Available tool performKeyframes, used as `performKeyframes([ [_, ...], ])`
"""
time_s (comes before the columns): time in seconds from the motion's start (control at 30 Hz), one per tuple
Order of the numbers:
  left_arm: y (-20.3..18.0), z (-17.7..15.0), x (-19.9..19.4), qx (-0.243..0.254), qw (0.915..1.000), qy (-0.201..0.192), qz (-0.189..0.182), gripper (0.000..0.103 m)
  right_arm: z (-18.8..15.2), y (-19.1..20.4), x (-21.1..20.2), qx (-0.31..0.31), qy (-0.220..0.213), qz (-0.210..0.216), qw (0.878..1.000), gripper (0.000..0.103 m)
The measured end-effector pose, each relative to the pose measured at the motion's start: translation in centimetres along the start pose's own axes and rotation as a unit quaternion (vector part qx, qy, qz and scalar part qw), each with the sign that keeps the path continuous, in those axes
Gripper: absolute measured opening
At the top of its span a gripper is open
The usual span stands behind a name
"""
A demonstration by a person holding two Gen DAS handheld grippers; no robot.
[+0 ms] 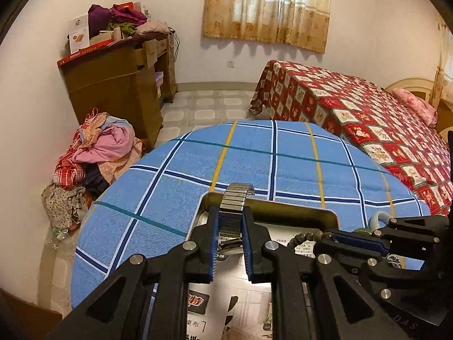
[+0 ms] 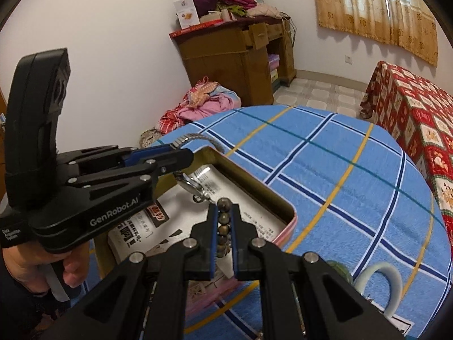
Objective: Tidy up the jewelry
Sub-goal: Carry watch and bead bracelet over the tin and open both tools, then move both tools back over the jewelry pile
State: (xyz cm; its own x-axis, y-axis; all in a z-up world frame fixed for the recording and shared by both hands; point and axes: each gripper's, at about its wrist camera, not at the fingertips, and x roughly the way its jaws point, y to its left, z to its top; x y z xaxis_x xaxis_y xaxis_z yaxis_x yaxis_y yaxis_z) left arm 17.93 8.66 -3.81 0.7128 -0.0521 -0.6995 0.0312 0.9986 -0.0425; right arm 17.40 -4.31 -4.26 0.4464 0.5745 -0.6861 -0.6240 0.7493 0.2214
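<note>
Pinching watch band [image 1: 230, 215] between left fingers [image 1: 211, 232]; beads [image 2: 223, 226] between right fingers [image 2: 216, 240].

Daylight is glowing through yellow patterned curtains [image 1: 267, 5] on a white wall. A wooden dresser [image 1: 119, 85] is carrying heaped clothes and boxes, with a clothing pile [image 1: 93, 153] lying beside it on the tiled floor [image 1: 209, 104]. A red patterned bedspread [image 1: 354, 113] is covering the bed.

Round table [image 2: 354, 175], blue plaid cloth; open tin box [image 2: 254, 187], pale bangle [image 2: 382, 280] lying on it.
</note>
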Motion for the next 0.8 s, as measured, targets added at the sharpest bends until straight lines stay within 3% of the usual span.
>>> performKeyframes([
  [0.3, -0.1, -0.1, 0.9, 0.015, 0.9998, 0.012, 0.008, 0.016, -0.1, -0.9, 0.9, 0.01, 0.005, -0.018, 1.0, 0.011],
  [0.37, -0.2, 0.0, 0.5, 0.016, 0.9998, 0.006, 0.009, 0.024, -0.1, -1.1, 0.8, 0.013, 0.001, -0.022, 1.0, 0.015],
  [0.43, -0.2, 0.1, 0.0, 0.015, 0.9998, -0.005, 0.009, 0.05, -0.2, -1.2, 0.6, 0.013, -0.003, -0.029, 0.999, 0.023],
  [0.5, -0.3, 0.1, -0.8, 0.014, 0.9996, -0.02, 0.014, 0.065, -0.2, -1.1, 0.2, 0.01, -0.01, -0.033, 0.999, 0.036],
  [0.57, -0.4, 0.2, -1.2, 0.016, 0.9994, -0.027, 0.015, 0.065, -0.3, -1.1, -0.5, 0.01, -0.022, -0.033, 0.999, 0.058],
  [0.8, 0.3, -0.7, -3.3, -0.012, 0.9986, -0.044, 0.024, 0.065, -1.8, -2.1, -3.7, 0.012, -0.033, -0.043, 0.998, 0.059],
])
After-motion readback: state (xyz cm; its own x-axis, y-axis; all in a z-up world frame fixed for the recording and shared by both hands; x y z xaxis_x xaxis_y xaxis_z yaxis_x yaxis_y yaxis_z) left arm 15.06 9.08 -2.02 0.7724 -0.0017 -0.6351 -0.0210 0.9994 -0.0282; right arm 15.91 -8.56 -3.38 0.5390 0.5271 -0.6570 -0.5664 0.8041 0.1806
